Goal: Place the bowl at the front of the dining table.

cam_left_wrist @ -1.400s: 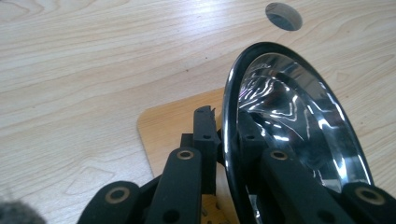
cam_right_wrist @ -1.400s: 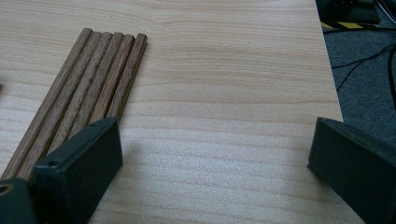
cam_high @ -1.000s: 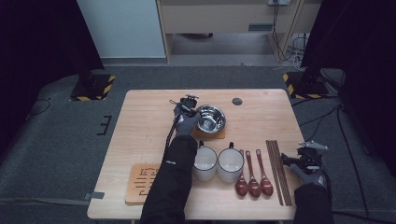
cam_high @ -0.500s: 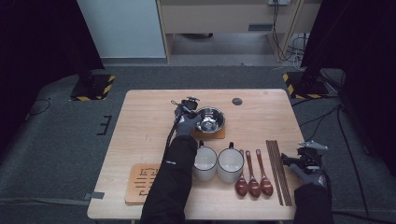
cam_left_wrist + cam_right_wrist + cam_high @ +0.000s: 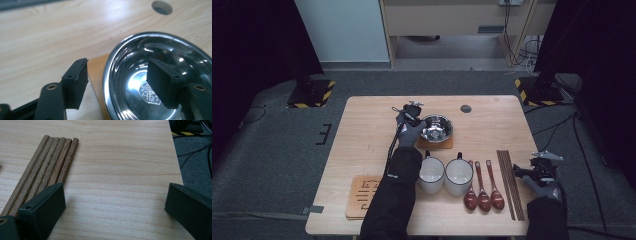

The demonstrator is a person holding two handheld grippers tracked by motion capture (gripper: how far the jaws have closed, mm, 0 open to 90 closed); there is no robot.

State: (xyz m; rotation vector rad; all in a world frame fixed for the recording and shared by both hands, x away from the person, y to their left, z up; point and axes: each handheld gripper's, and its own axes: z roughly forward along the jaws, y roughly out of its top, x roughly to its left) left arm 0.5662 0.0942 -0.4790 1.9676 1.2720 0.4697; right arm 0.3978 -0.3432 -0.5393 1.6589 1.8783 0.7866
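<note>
The steel bowl (image 5: 436,128) stood on a small wooden coaster (image 5: 435,143) near the middle of the surface (image 5: 367,125), toward its far half. In the left gripper view the bowl's polished rim (image 5: 110,75) ran between the two black fingers (image 5: 75,82): one finger hung outside the rim over the coaster's edge, the other over the bowl's hollow, above an embossed mark on its floor. The fingers of the left gripper (image 5: 413,113) were spread and had just been opening, with the rim between them but apparently untouched; contact at the inner pad was hard to judge against the reflections. A round hole (image 5: 466,108) lay in the surface beyond the bowl.

Nearer the person stood two white mugs (image 5: 445,175) side by side, then three dark wooden spoons (image 5: 483,192) with bowls toward the near edge, then a bundle of wooden chopsticks (image 5: 511,182) laid lengthwise. A slatted wooden trivet (image 5: 362,196) lay at the near left, partly under the left sleeve.

The right gripper (image 5: 539,167) hovered at the right edge, just beside the chopsticks. Its fingers (image 5: 42,207) were spread wide over bare wood, holding nothing.
</note>
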